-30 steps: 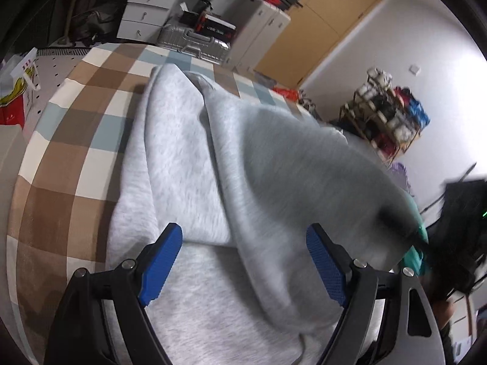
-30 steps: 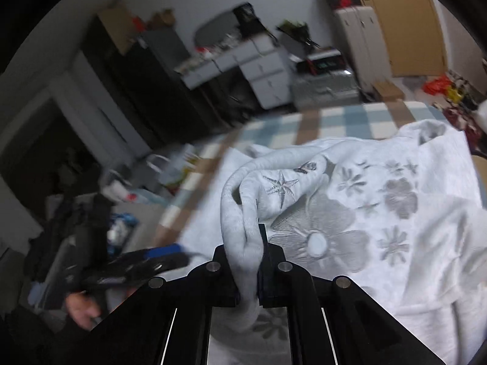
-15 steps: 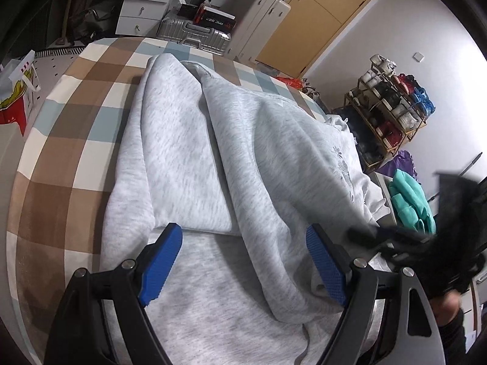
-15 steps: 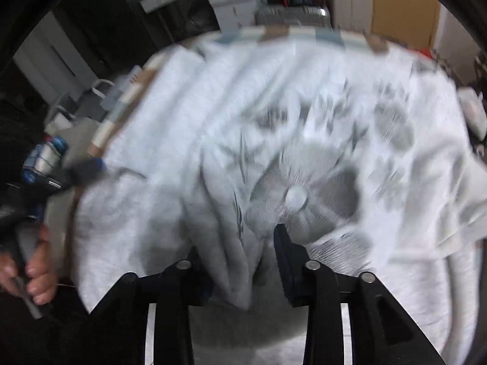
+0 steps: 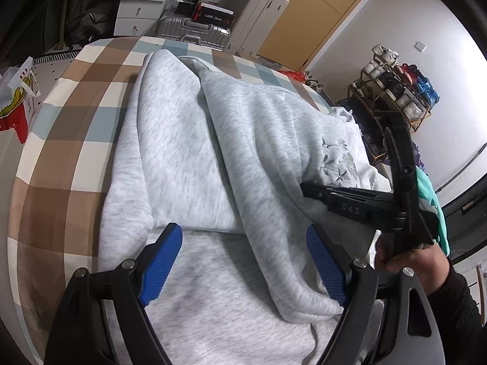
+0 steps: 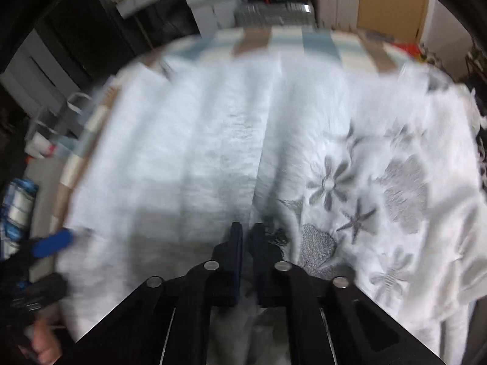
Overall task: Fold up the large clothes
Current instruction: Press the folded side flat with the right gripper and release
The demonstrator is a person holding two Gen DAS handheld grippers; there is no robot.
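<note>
A large light-grey sweatshirt (image 5: 194, 152) with grey flower embroidery lies partly folded on a checked bed cover (image 5: 67, 127). My left gripper (image 5: 243, 267) is open and empty, low over the near part of the cloth. My right gripper (image 6: 246, 237) has its jaws nearly together just above the sweatshirt (image 6: 213, 152), with no cloth visibly between them. It also shows in the left wrist view (image 5: 307, 187), resting at the folded layer's edge near the embroidery (image 5: 341, 161). The right wrist view is blurred.
The bed edge runs along the left, with a red and white bag (image 5: 15, 103) beside it. A silver suitcase (image 5: 191, 32), white drawers and cabinets stand beyond the bed. A shoe rack (image 5: 395, 91) and teal cloth (image 5: 432, 203) are on the right.
My right gripper carried a fold of the sweatshirt across and down, opened, let it go, then closed nearly shut. The folded layer now lies flat. My left gripper stayed open and nearly still.
</note>
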